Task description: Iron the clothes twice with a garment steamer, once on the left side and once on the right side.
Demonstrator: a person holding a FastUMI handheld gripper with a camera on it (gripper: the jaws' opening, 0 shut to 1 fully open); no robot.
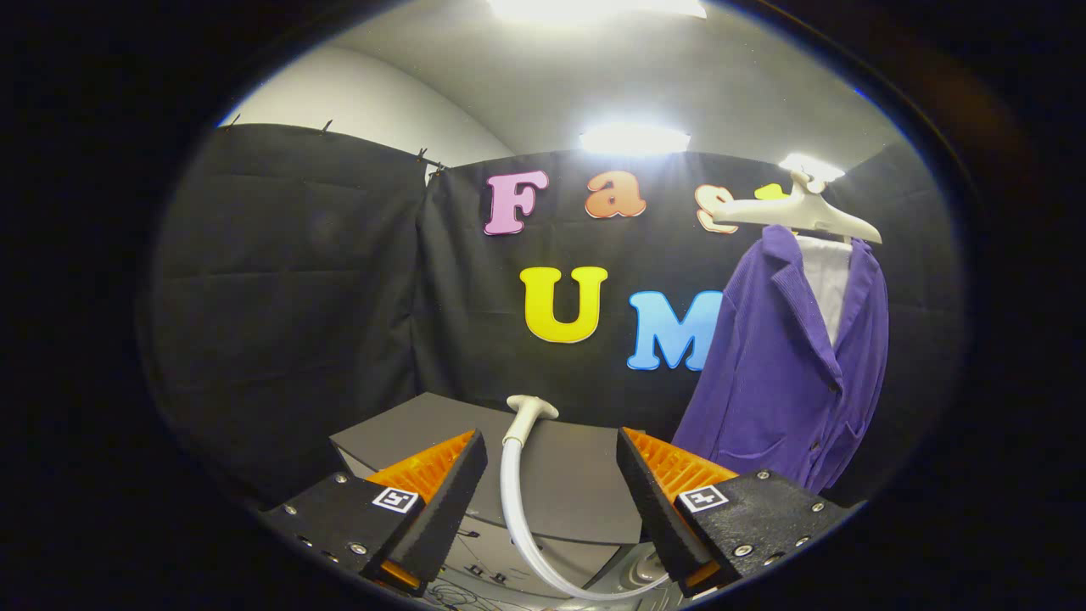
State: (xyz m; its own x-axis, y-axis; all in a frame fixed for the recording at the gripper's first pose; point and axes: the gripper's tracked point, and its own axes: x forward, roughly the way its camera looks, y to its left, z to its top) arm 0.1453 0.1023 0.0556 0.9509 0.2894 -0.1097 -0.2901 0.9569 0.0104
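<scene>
A purple jacket hangs on a white hanger over a white inner garment, beyond my right finger and to its right. The white steamer head stands upright just ahead of the fingers, roughly midway between them. Its pale hose curves down and to the right toward the steamer base under my right finger. My gripper is open, its fingers wide apart on either side of the hose, touching nothing.
A dark grey box-like unit sits under the steamer head, with cables below it near the fingers. Black cloth walls close the booth behind and to the left. Bright ceiling lights shine above.
</scene>
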